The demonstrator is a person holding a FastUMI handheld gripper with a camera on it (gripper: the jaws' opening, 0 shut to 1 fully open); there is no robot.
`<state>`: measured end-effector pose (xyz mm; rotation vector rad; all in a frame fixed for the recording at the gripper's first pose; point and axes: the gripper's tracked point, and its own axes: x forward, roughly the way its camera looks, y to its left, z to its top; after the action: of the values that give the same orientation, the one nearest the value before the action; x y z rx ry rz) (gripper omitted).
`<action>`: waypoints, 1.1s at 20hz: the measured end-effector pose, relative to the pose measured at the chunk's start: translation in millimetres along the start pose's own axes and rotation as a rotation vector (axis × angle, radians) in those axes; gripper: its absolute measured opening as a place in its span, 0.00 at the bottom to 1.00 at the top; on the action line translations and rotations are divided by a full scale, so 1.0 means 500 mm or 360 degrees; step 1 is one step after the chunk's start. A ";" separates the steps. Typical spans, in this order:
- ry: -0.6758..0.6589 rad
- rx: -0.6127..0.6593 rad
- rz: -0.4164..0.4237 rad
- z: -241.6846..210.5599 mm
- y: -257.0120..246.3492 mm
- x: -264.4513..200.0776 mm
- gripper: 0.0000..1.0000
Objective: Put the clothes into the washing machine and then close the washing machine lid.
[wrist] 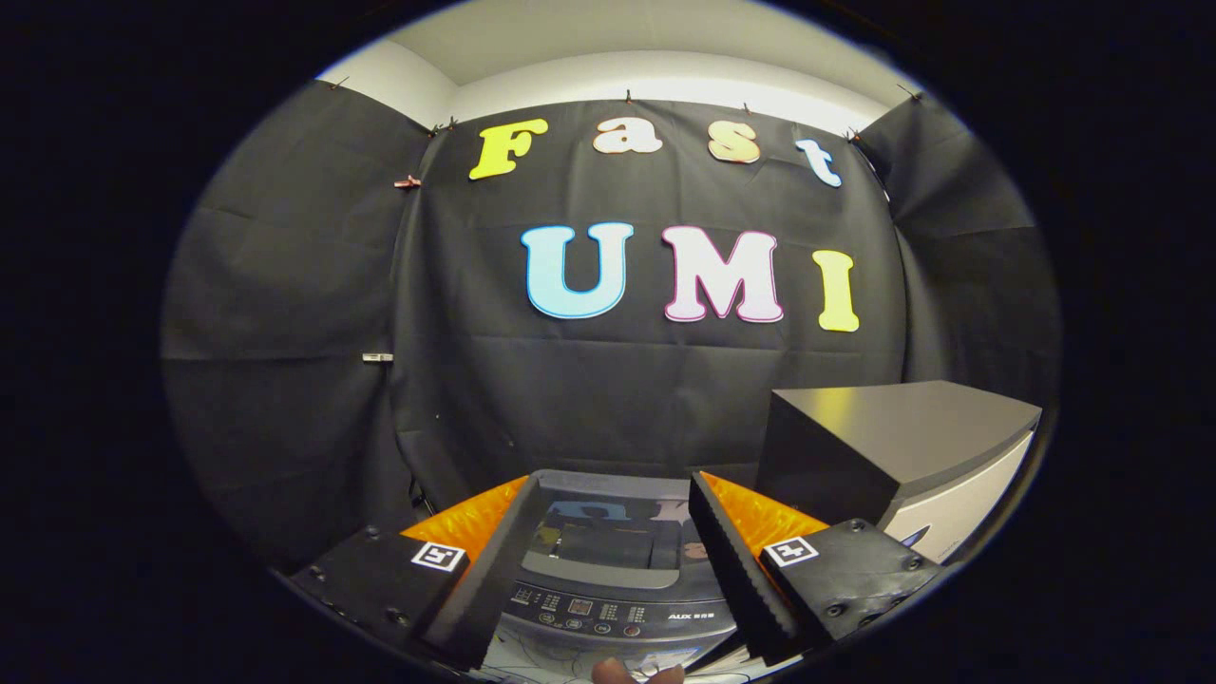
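Two fingers of the tongs [608,570] stand wide apart, holding nothing. Between and just beyond them sits the washing machine [608,589] — glossy dark lid [608,532] lying flat, button panel nearest. Rigid, smooth, likely slippery; grip its edge. Far right, a matte grey box [893,446].

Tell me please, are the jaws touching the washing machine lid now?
Cannot tell. In the gripper view the gripper is open, its jaws standing wide on either side of the washing machine lid, which lies beyond them; neither contact nor a gap shows plainly.
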<state>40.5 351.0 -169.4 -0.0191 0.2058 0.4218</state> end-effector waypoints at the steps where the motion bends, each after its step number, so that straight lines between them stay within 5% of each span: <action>1: -0.0034 -0.0010 -0.0003 0.018 -0.001 -0.004 0.98; 14: -0.0166 0.0003 0.0024 0.162 -0.012 -0.072 0.98; 22: -0.0238 -0.0005 -0.0090 0.255 -0.084 -0.159 0.98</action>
<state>11.6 288.4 -29.7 0.0033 0.0570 0.3657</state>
